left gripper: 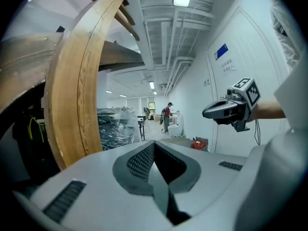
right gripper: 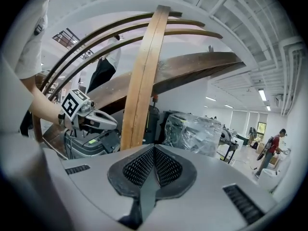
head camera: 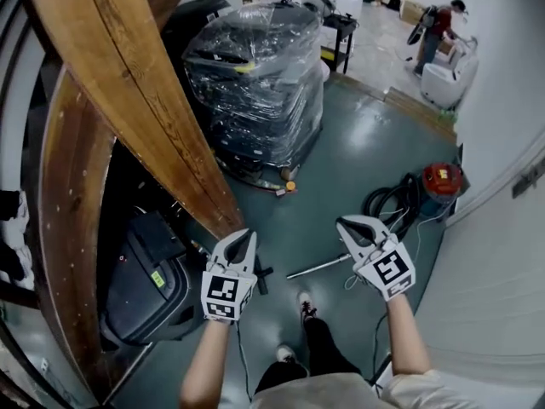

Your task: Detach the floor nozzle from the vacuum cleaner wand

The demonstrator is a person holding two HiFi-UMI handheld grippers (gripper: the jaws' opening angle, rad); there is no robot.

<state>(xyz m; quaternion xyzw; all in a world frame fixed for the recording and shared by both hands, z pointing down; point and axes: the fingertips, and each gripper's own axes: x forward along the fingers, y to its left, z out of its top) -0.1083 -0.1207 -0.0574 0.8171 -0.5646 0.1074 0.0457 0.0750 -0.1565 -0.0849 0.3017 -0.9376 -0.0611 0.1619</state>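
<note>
Wooden curved beams (head camera: pixel 128 126) rise far to the left of the metal wand (head camera: pixel 319 267), which lies on the green floor (head camera: pixel 358 143). Left of the wand, the left gripper (head camera: pixel 247 235) is held up above the floor, jaws clenched together on nothing. Beyond the wand stands a plastic-wrapped stack (head camera: pixel 255 75). A dark piece (head camera: pixel 262 278), possibly the floor nozzle, lies just beside the wand's left end; I cannot tell whether they are joined. Above the wand's right end, the right gripper (head camera: pixel 345 225) is likewise clenched and empty. Right of the wand, a black hose (head camera: pixel 387 203) coils beside a red vacuum cleaner (head camera: pixel 441 181).
</note>
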